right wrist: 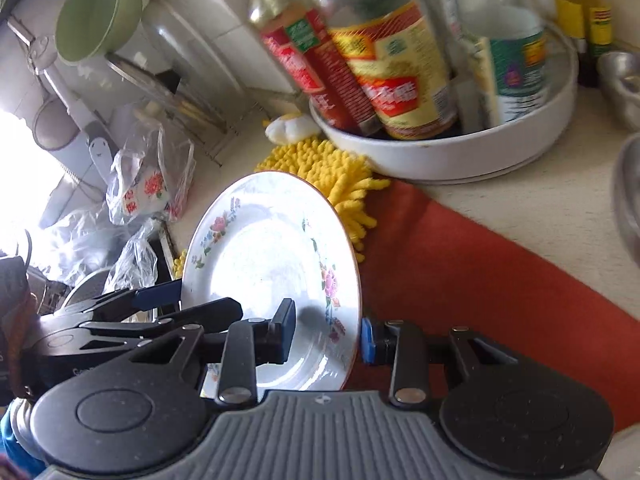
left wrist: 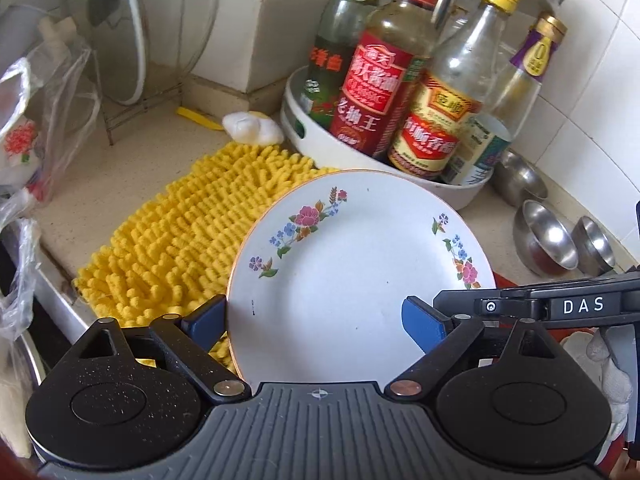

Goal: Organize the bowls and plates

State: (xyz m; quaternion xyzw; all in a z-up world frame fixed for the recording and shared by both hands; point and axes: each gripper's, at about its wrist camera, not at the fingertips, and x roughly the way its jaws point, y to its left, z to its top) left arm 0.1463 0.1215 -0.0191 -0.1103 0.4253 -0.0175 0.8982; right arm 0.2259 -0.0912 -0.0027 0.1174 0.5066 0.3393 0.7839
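Observation:
A white plate with flower print [left wrist: 352, 272] is held tilted above the counter. My left gripper [left wrist: 316, 320] has its blue pads on either side of the plate's near edge, jaws wide. My right gripper [right wrist: 328, 336] straddles the same plate's [right wrist: 272, 264] rim, one pad in front and one behind, with gaps showing. The left gripper shows in the right wrist view [right wrist: 160, 300] at the plate's left edge. Three small steel bowls [left wrist: 548, 236] sit on the counter at the right.
A yellow chenille mat [left wrist: 176, 236] lies under the plate. A white round tray [left wrist: 320, 148] of sauce bottles stands behind it. A red cloth [right wrist: 480, 272] covers the counter at right. Plastic bags [left wrist: 36, 128] and a lid rack [left wrist: 120, 40] stand at the left.

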